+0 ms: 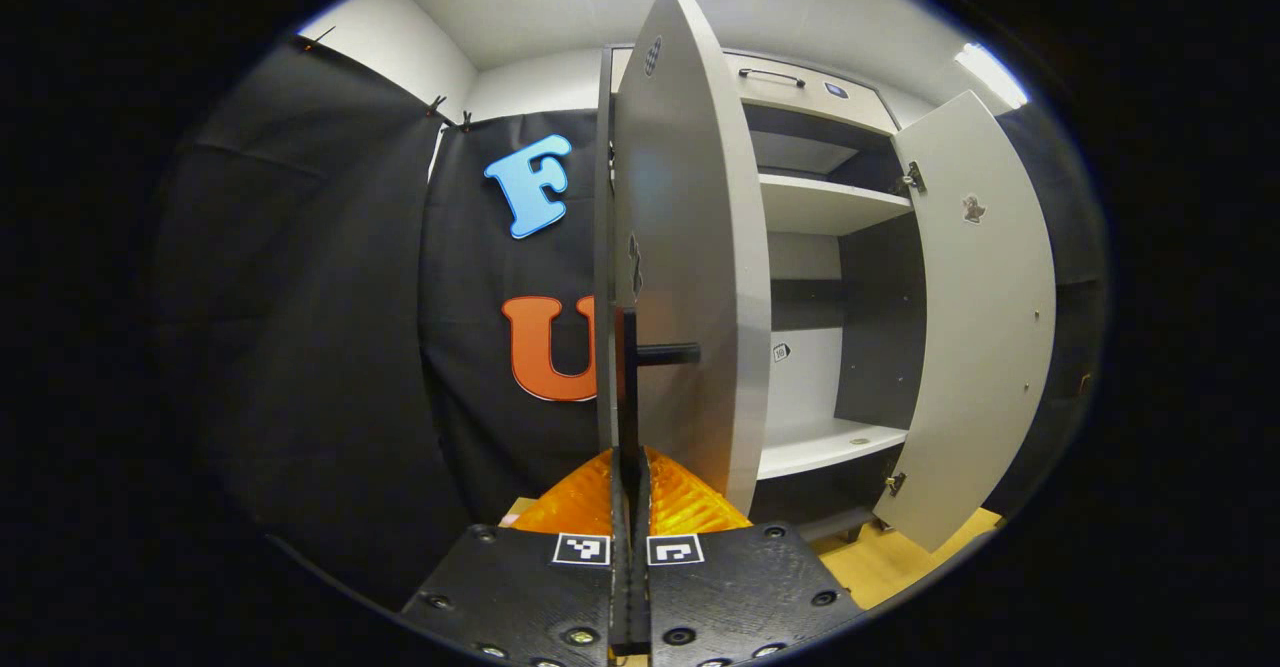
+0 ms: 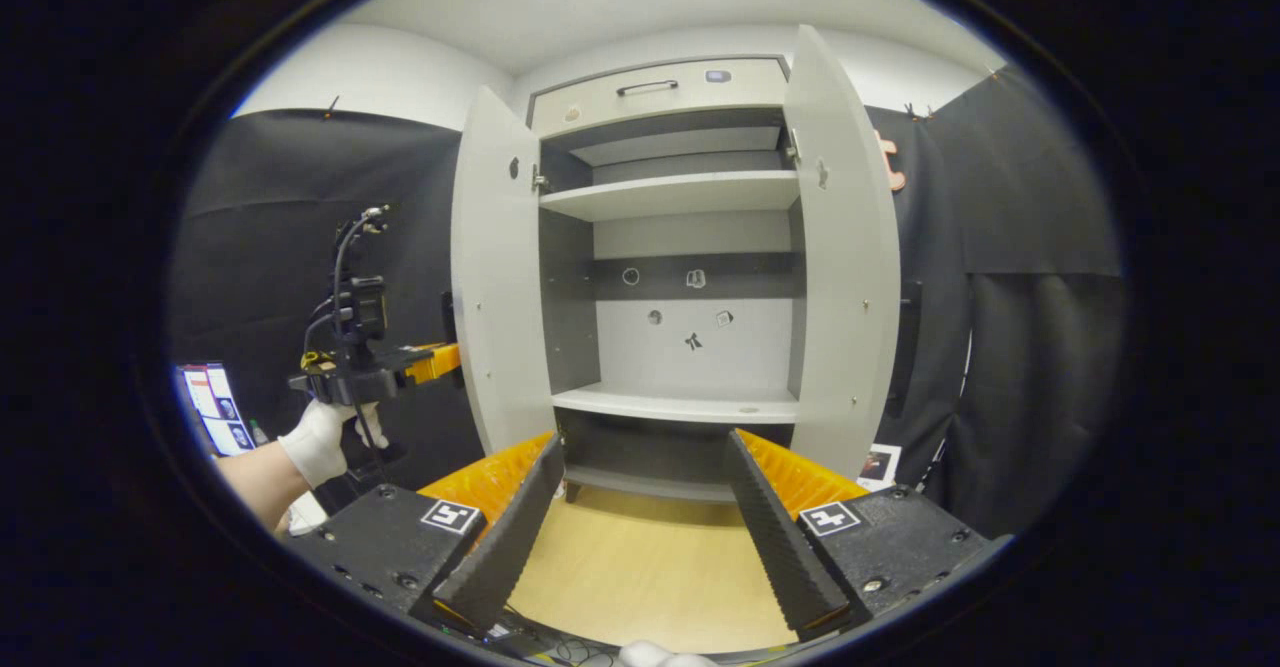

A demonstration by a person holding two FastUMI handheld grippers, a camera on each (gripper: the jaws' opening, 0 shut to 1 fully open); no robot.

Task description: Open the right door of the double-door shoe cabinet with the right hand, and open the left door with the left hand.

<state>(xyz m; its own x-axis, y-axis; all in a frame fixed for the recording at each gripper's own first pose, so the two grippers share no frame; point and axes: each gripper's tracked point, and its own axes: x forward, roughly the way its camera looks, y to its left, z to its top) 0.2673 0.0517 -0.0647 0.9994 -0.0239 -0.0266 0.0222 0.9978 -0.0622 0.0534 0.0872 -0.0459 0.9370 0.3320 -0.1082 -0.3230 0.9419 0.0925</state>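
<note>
At cabinet (image 2: pixel 670 247), both doors open (left claw (image 1: pixel 630 477) clamped).

Left tool (image 1: pixel 630 467) clamped on the handle of the cabinet's left door

The two orange-and-black fingers (image 1: pixel 580 502) meet on the black bar handle (image 1: pixel 630 387) of the left door (image 1: pixel 690 277), which stands edge-on, swung out from the grey shoe cabinet (image 1: pixel 820 207). Right of it the inside shows: an upper shelf (image 1: pixel 825 202) and a lower shelf (image 1: pixel 820 442). The right door (image 1: pixel 975 327) hangs wide open on its hinges. A drawer (image 1: pixel 800 82) with a dark pull sits along the top, and pale wooden floor (image 1: pixel 880 557) lies below.
</note>
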